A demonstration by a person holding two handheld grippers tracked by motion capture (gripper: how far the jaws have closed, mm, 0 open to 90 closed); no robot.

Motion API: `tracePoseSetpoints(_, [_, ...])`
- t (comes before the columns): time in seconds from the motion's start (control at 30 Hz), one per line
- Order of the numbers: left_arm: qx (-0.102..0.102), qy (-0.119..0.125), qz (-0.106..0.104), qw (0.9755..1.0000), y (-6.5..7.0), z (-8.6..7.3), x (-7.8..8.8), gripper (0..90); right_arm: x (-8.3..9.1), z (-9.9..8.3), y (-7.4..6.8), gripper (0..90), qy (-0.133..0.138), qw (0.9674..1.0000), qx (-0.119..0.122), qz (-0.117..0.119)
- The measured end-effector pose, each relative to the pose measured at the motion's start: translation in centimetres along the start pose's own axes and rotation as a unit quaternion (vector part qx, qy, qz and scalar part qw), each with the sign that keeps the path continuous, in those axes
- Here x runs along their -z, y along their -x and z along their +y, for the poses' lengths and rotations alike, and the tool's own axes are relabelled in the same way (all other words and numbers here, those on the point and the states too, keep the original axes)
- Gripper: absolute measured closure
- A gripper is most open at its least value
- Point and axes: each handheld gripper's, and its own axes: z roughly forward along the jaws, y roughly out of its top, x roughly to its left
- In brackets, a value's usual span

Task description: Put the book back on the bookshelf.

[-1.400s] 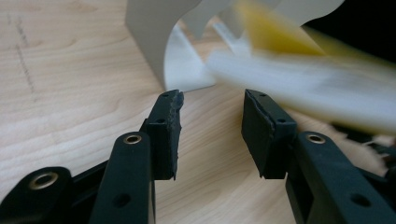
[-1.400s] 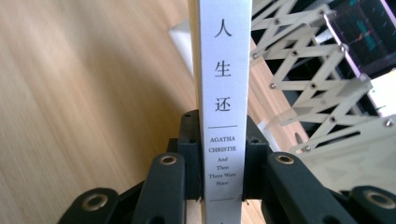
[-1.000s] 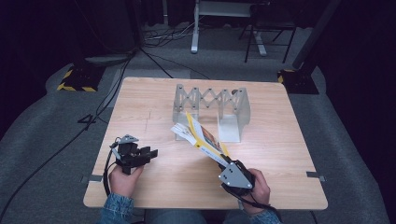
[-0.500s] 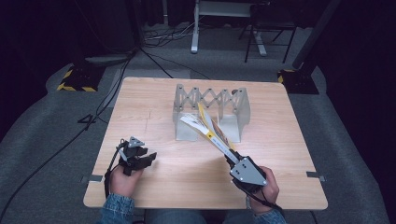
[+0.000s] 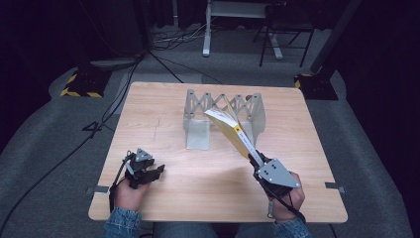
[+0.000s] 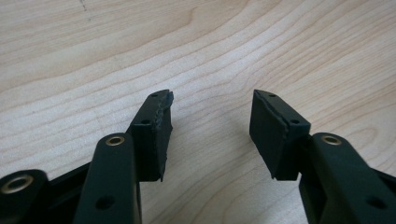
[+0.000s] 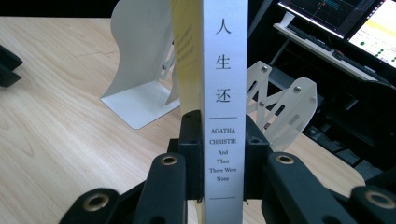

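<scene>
Right gripper [image 5: 258, 162] is clamping the Agatha Christie paperback [image 7: 224, 93] by its lower spine, holding it tilted in the air toward the expanding metal book rack [image 5: 195, 119]. Left gripper [image 6: 210, 126] is idling spread over the table [image 5: 163, 104]. Risk: a narrow spine-end grip is letting the book pivot or fan open and catch a rack divider.

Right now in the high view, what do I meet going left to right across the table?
Left hand-held gripper, open over bare wood → folding grey metal book rack → yellow-edged paperback book, tilted → right hand-held gripper, shut on the book's lower end.
</scene>
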Motion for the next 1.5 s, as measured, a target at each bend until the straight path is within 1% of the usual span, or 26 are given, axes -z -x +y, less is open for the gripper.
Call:
tracePoseSetpoints(0.07, [-0.02,0.005,0.007,0.9998,0.1,-0.2,-0.1,47.4,0.0,0.1,0.4,76.2,0.002,1.0,-0.006,0.0])
tracePoseSetpoints(0.1, [-0.035,0.008,0.011,0.9993,0.1,-0.3,-0.2,46.2,0.0,0.1,0.5,76.2,0.003,1.0,-0.008,0.0])
tracePoseSetpoints(0.13, [-0.032,0.013,0.011,0.9993,0.1,-0.4,-0.3,44.4,-0.1,0.1,0.6,76.2,0.003,0.9999,-0.011,-0.001])
tracePoseSetpoints(0.17, [-0.034,0.01,0.008,0.9993,-0.1,-0.4,-0.2,43.4,-0.1,0.1,0.8,76.2,0.003,0.9999,-0.012,-0.002])
tracePoseSetpoints(0.23, [-0.037,0.013,0.01,0.9992,-0.2,-0.4,-0.3,41.6,-0.2,0.2,1.0,76.2,0.002,0.9999,-0.011,-0.004])
tracePoseSetpoints(0.3, [-0.038,0.012,0.01,0.9992,-0.2,-0.3,-0.3,41.1,-0.2,0.3,1.0,76.2,0.002,0.9999,-0.011,-0.007])
tracePoseSetpoints(0.33, [-0.037,0.011,0.011,0.9992,-0.2,-0.3,-0.3,39.5,-0.2,0.3,1.3,76.2,0.002,0.9999,-0.014,-0.01])
tracePoseSetpoints(0.37, [-0.035,0.011,0.009,0.9993,-0.2,-0.3,-0.3,39.0,-0.3,0.3,1.4,76.2,0.001,0.9998,-0.015,-0.01])
tracePoseSetpoints(0.43, [-0.036,0.011,0.01,0.9993,-0.3,-0.3,-0.3,38.4,-0.3,0.3,1.8,76.2,0.002,0.9996,-0.024,-0.013])
tracePoseSetpoints(0.47, [-0.034,0.01,0.01,0.9993,-0.2,-0.3,-0.3,38.4,-0.3,0.3,1.8,76.2,0.002,0.9996,-0.024,-0.013])
tracePoseSetpoints(0.5, [-0.033,0.009,0.01,0.9994,-0.3,-0.3,-0.3,37.9,-0.4,0.3,2.4,76.2,0.004,0.9991,-0.04,-0.014])
tracePoseSetpoints(0.67, [-0.034,0.009,0.01,0.9993,-0.3,-0.2,-0.4,37.7,-0.7,0.2,3.6,76.2,0.001,0.9976,-0.065,-0.024])
tracePoseSetpoints(0.73, [-0.034,0.009,0.01,0.9993,-0.3,-0.2,-0.4,37.7,-0.8,0.2,3.8,76.3,0.002,0.9973,-0.069,-0.027])
tracePoseSetpoints(0.77, [-0.033,0.009,0.011,0.9993,-0.3,-0.2,-0.4,37.7,-1.0,0.1,4.3,76.3,0.001,0.996,-0.083,-0.032])
tracePoseSetpoints(0.8, [-0.033,0.009,0.011,0.9993,-0.3,-0.2,-0.4,37.7,-1.0,0.1,4.3,76.3,0.001,0.996,-0.083,-0.032])
tracePoseSetpoints(0.83, [-0.031,0.01,0.011,0.9994,-0.2,-0.2,-0.4,37.6,-1.3,0.1,4.7,76.3,0.004,0.9946,-0.098,-0.031])
tracePoseSetpoints(0.87, [-0.031,0.01,0.011,0.9994,-0.2,-0.2,-0.4,37.6,-1.3,0.1,4.7,76.3,0.004,0.9946,-0.098,-0.031])
tracePoseSetpoints(0.9, [-0.031,0.01,0.011,0.9994,-0.2,-0.2,-0.4,37.6,-1.8,0.0,5.0,76.3,0.009,0.9934,-0.111,-0.027])
tracePoseSetpoints(1.0, [-0.031,0.01,0.011,0.9994,-0.2,-0.2,-0.4,37.6,-2.3,0.0,5.4,76.2,0.008,0.992,-0.123,-0.027])
tracePoseSetpoints(1.1, [-0.031,0.01,0.011,0.9994,-0.2,-0.2,-0.4,37.5,-3.0,0.1,5.6,76.2,0.008,0.9913,-0.128,-0.033])
tracePoseSetpoints(1.23, [-0.033,0.008,0.012,0.9994,-0.2,-0.2,-0.4,36.9,-4.0,0.3,5.8,76.3,0.009,0.9901,-0.135,-0.035])
tracePoseSetpoints(1.33, [-0.032,0.01,0.012,0.9994,-0.2,-0.2,-0.4,36.9,-4.5,0.5,5.9,76.3,0.009,0.9899,-0.137,-0.037])
tracePoseSetpoints(1.37, [-0.031,0.01,0.012,0.9994,-0.2,-0.2,-0.4,36.9,-5.0,0.6,5.8,76.3,0.008,0.9901,-0.135,-0.039])
tracePoseSetpoints(1.47, [-0.032,0.01,0.012,0.9994,-0.2,-0.2,-0.4,36.8,-5.4,0.7,5.8,76.3,0.008,0.9901,-0.134,-0.043])
tracePoseSetpoints(1.5, [-0.031,0.01,0.012,0.9994,-0.2,-0.2,-0.4,36.7,-5.6,0.8,5.8,76.3,0.009,0.9895,-0.137,-0.045])
